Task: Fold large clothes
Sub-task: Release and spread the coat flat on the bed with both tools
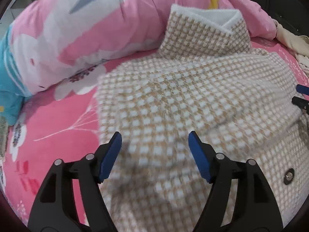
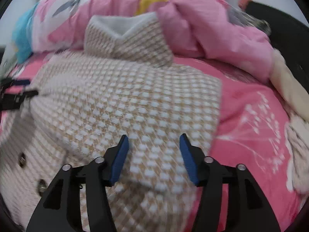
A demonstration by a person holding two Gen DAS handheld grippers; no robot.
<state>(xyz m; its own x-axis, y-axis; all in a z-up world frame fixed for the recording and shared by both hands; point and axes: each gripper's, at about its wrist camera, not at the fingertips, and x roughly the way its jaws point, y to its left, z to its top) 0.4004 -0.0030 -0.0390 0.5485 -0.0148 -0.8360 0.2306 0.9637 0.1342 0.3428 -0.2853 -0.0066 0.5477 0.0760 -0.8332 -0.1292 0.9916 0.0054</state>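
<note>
While a beige-and-white checked fluffy knitted coat is spread across the bed's bright pink sheet printed with white flowers, both grippers are held above it with nothing clamped. The left gripper, black-framed with blue pads, is seen with its jaws standing well apart over the lower part of the coat, the cloth lying under the gap but not pinched by either pad. The right gripper, of the same build, is likewise spread open over the coat's right side, close to the edge where the knit meets the sheet. The coat's collar, with its plain white lining turned outward, is propped against a rumpled pink quilt with pale flower prints and a blue patch heaped at the far side of the bed. Round metal buttons are visible on the coat's front panel in the right wrist view. A cream-coloured cloth is bunched at the bed's far right edge. Both views are blurred.
</note>
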